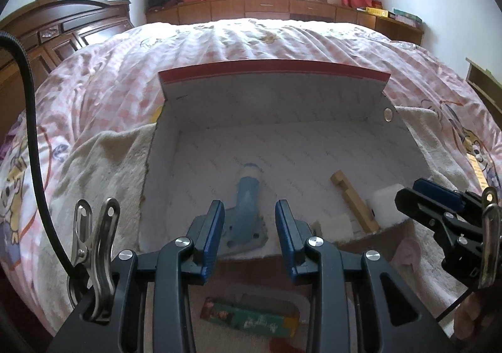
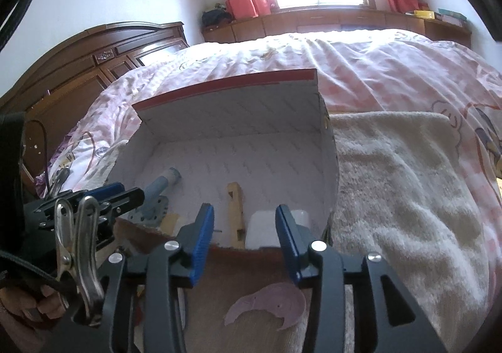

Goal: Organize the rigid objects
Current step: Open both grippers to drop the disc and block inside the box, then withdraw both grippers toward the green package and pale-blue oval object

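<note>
An open cardboard box (image 1: pixel 266 102) (image 2: pixel 226 108), white inside with a red rim, stands on the bed. In it lie a blue tube on a grey metal plate (image 1: pixel 248 186) (image 2: pixel 160 185), a wooden piece (image 1: pixel 354 199) (image 2: pixel 235 208), a white block (image 1: pixel 386 205) (image 2: pixel 263 227) and a small beige scrap (image 1: pixel 337 224) (image 2: pixel 171 221). My left gripper (image 1: pixel 249 207) (image 2: pixel 128 193) hovers open at the box's near edge, with the blue tube beyond its fingers. My right gripper (image 2: pixel 244 210) (image 1: pixel 411 191) stands open at the near right corner, in front of the white block, with nothing gripped.
The box rests on a cream towel (image 2: pixel 408 196) (image 1: pixel 103 164) spread over a pink checked bedspread (image 1: pixel 251 39). A green printed packet (image 1: pixel 251 318) and a pink crescent-shaped piece (image 2: pixel 269 302) lie on the brown surface near me. A dark wooden headboard (image 2: pixel 94 64) stands at the left.
</note>
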The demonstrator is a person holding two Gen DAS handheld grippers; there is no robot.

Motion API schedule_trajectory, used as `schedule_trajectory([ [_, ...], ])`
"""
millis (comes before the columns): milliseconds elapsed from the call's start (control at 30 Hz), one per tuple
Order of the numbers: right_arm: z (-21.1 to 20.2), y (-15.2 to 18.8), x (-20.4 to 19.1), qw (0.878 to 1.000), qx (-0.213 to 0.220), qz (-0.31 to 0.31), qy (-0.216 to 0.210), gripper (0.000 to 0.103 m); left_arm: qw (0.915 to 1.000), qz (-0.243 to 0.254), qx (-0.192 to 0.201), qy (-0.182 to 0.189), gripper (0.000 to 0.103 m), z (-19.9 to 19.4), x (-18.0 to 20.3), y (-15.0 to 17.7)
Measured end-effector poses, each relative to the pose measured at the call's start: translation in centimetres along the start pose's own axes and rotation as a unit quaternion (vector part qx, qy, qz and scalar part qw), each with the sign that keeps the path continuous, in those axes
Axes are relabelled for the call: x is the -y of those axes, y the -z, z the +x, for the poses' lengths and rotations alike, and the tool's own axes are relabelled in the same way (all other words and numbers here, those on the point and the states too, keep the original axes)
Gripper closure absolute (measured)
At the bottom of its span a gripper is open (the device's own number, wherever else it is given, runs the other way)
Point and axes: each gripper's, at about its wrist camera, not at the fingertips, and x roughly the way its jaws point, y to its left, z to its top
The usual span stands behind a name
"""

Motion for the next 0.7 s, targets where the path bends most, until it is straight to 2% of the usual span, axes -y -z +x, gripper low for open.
schedule_trajectory([
  [433, -2.7, 1.8, -1.0, 1.0, 0.006, -0.01, 0.005, 0.055, 0.9997, -0.004, -0.012, 0.021, 0.069, -2.2, -0.9, 2.8],
  [700, -3.0, 3.6, -1.7, 1.0, -0.013, -0.021, 0.0, 0.055, 0.9989, -0.015, -0.033, 0.031, 0.069, -2.8, -2.4, 5.5],
])
